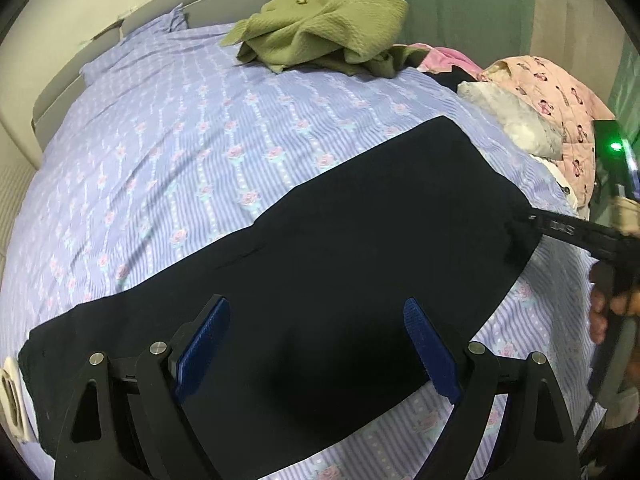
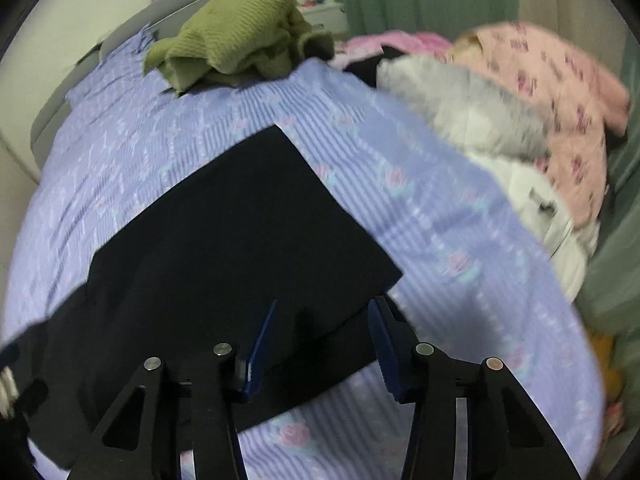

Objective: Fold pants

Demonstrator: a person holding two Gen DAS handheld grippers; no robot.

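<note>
Black pants (image 1: 360,220) lie flat in a long band across the lilac flowered bedsheet (image 1: 180,140). My left gripper (image 1: 316,302) hovers over the middle of the band, its blue pads wide apart and nothing between them. In the right wrist view the pants (image 2: 240,220) end in a squared corner. My right gripper (image 2: 324,304) sits over the near edge of that end, jaws partly apart, the cloth below them and the pads not pressing on it. One of the right gripper's fingers (image 1: 560,229) reaches the pants' right end in the left wrist view, with a hand (image 1: 600,312) behind it.
A crumpled olive-green garment (image 1: 320,20) lies at the far side of the bed. A pink patterned garment (image 1: 560,92) and a fluffy white-grey piece (image 1: 516,120) are heaped at the right edge. A grey headboard (image 1: 80,80) runs along the left; green curtains hang behind.
</note>
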